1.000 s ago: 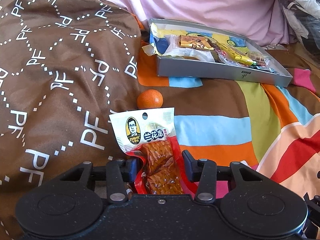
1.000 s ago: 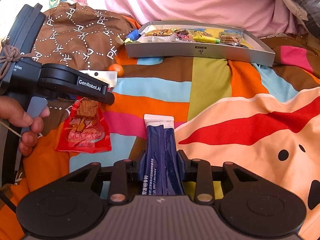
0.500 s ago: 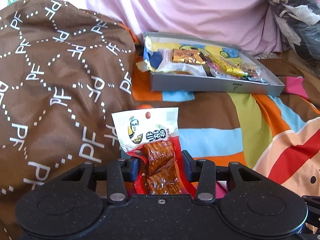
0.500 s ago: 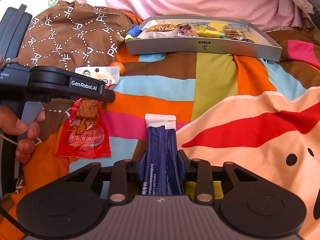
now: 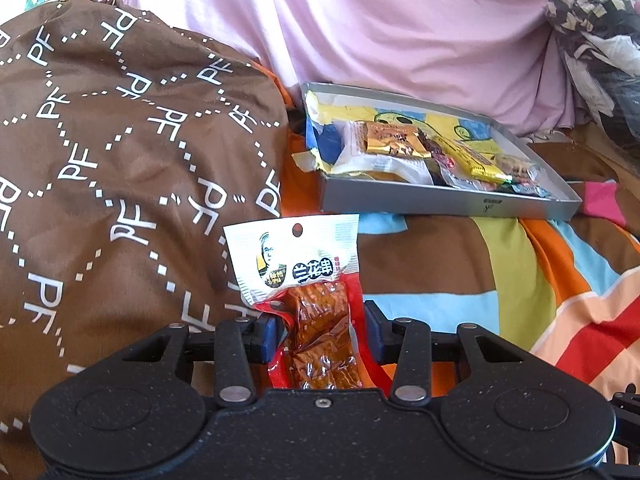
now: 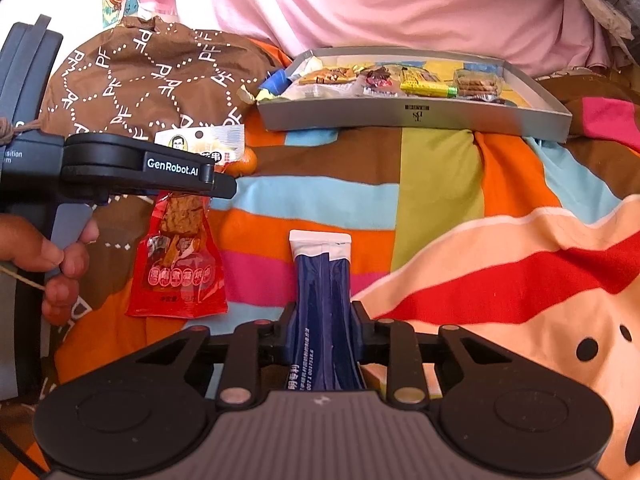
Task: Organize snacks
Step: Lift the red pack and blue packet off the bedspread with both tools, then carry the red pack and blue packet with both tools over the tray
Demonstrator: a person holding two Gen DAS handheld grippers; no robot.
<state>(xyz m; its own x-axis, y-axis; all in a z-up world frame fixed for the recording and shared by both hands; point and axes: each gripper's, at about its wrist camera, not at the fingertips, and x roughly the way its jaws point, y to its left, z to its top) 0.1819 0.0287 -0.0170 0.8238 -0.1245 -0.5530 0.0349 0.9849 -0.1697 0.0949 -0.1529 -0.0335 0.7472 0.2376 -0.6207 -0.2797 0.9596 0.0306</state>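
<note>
My left gripper [image 5: 320, 330] is shut on a red and white packet of dried tofu [image 5: 308, 280], held up off the blanket; the packet hangs below the gripper in the right wrist view [image 6: 180, 256]. My right gripper [image 6: 322, 330] is shut on a dark blue sachet with a white end [image 6: 322, 280], low over the blanket. A grey tray [image 5: 448, 204] with several wrapped snacks lies ahead, to the right of the left gripper; the right wrist view shows it straight ahead [image 6: 416, 114].
A brown cushion with white letters [image 5: 120, 152] rises on the left. A small orange [image 6: 246, 162] lies on the striped blanket [image 6: 440, 184] behind the left gripper. Pink cloth [image 5: 400, 28] backs the tray. Dark patterned cloth [image 5: 600, 40] is at far right.
My left gripper has risen with the tofu packet and moved toward the tray; the orange has dropped out of its view. My right gripper has crept forward with the blue sachet.
</note>
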